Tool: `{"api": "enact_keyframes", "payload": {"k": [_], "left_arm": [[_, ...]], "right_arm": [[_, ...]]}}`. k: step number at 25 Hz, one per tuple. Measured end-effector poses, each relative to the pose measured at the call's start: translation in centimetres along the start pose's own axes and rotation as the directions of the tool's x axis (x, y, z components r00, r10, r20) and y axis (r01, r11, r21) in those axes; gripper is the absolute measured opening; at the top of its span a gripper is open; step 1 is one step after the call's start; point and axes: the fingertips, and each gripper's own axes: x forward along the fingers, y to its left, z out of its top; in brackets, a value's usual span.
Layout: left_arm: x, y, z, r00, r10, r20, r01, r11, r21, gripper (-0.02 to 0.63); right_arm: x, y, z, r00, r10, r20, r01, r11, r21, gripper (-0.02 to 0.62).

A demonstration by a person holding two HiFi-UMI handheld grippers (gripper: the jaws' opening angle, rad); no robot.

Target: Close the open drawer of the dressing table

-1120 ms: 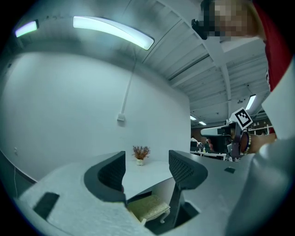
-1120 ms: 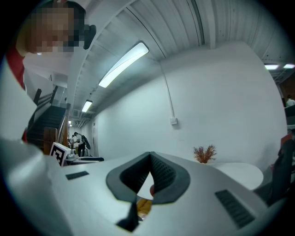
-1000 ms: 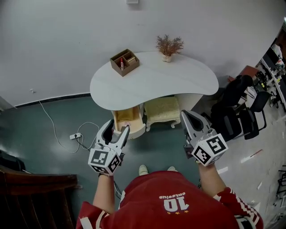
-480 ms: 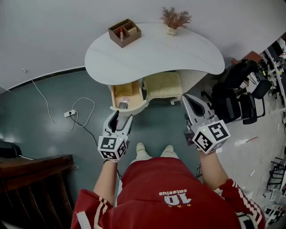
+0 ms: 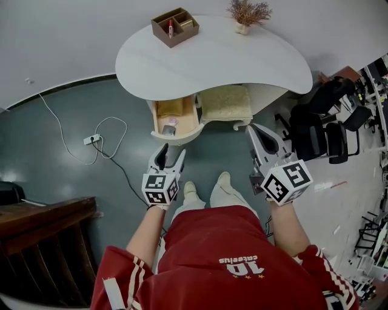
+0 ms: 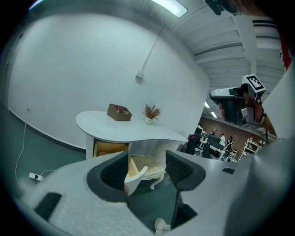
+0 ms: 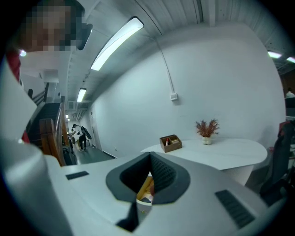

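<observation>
- Brown wooden banister [image 5: 42, 242] sits at the far left, on the green floor.
- Next to it a white power strip [image 5: 92, 139] lies on the floor, well apart from the table.
- Left gripper [image 5: 170, 156] is held low in front of the drawer, near it but not touching. Its jaws are spread wide and have just been easing together a little. Nothing is between them, though its own view frames the drawer's white front in the gap.
- Drawer [image 5: 182, 138] hangs under the left end of the table, pulled out toward the person. It is open, its yellowish wood inside showing, with a couple of small things lying in it that I can't make out.
- White kidney-shaped table [image 5: 230, 57] stands against the wall.
- Brown box [image 5: 176, 26] rests on the table's left rear part, with a red stick standing in it.
- Dried plant [image 5: 248, 11] in a small pot stands further right, by the wall.
- Cream stool [image 5: 225, 103] is tucked under the table, just beside the drawer's right side.
- Right gripper [image 5: 254, 132] is held off to the stool's right, its jaws brought together at the tips and gripping nothing.
- Black chairs [image 5: 315, 130] crowd the right edge.
</observation>
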Motion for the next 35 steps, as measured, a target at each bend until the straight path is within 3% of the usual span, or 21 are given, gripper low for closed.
{"api": "enact_keyframes", "payload": {"k": [5,11,16,19,27,35], "left_arm": [[2.1,1.5,-3.8,0.998,0.043,-0.051,-0.044,0.999,-0.030,0.250],[5.0,2.9,-8.3,0.987,0.100,-0.129,-0.105,0.994,-0.037,0.244],[7.9,4.9,-12.6,0.963,0.136,-0.233,-0.139,0.990,0.001,0.239],[8.9,6.3,-15.5,0.944,0.165,-0.287,-0.176,0.984,-0.015,0.227],[11.1,8.7,-21.0,0.909,0.228,-0.350,-0.275,0.957,-0.091,0.210],[13.5,10.5,-22.8,0.885,0.279,-0.373,-0.347,0.929,-0.130,0.195]], "right_arm": [[1.0,-1.8,-0.9,1.000,-0.013,-0.007,0.013,1.000,0.011,0.005],[3.8,-3.1,-1.9,0.999,0.039,-0.009,-0.039,0.999,0.035,0.005],[6.4,-3.8,-2.6,0.995,0.093,-0.036,-0.092,0.996,0.021,0.005],[8.2,-4.4,-3.5,0.992,0.117,-0.050,-0.116,0.993,0.010,0.005],[12.5,-5.2,-10.0,0.976,0.171,-0.132,-0.164,0.985,0.059,0.005],[15.1,-5.4,-15.9,0.952,0.207,-0.226,-0.192,0.978,0.086,0.005]]}}
